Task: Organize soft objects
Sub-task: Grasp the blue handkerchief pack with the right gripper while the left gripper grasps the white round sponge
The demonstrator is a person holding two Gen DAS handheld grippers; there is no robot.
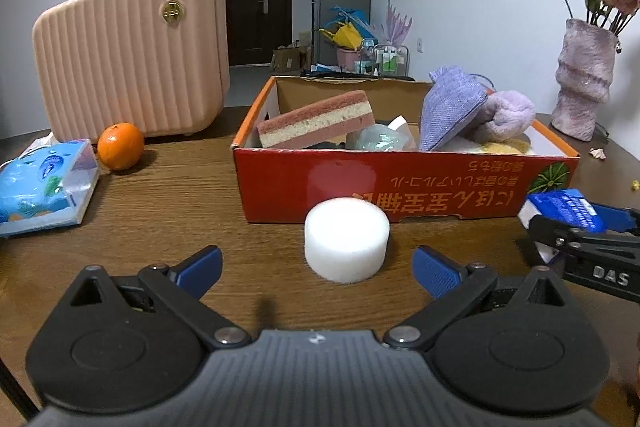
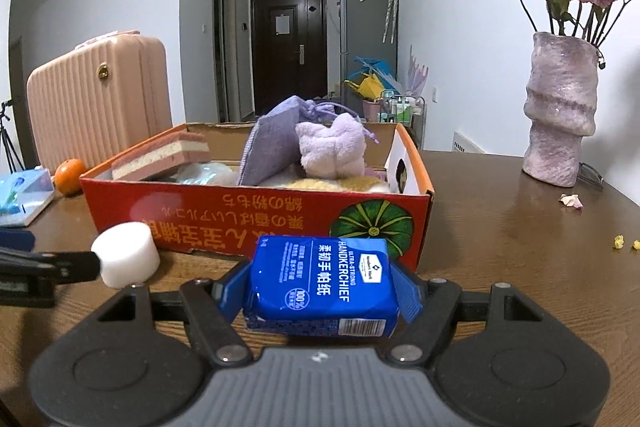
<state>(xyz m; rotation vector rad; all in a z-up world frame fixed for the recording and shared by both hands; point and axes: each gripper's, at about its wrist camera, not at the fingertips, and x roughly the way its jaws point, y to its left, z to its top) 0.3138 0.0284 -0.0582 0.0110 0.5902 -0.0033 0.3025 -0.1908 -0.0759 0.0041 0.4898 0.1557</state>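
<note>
A white foam puck [image 1: 346,239] stands on the brown table just in front of the red cardboard box [image 1: 400,187]. My left gripper [image 1: 318,269] is open, its blue pads on either side of the puck's near edge without touching it. My right gripper [image 2: 320,291] is shut on a blue handkerchief tissue pack [image 2: 324,283], held just in front of the box [image 2: 256,219]. The pack [image 1: 564,213] also shows at the right edge of the left wrist view. In the box lie a pink layered sponge [image 1: 316,125], a purple pouch [image 1: 448,107] and a lilac plush piece [image 1: 508,115].
A pink ribbed case [image 1: 132,55] stands at the back left with an orange [image 1: 120,146] in front of it. A blue tissue packet [image 1: 40,183] lies at the left. A mauve vase [image 2: 560,111] with dried roses stands at the right, with petals scattered near it.
</note>
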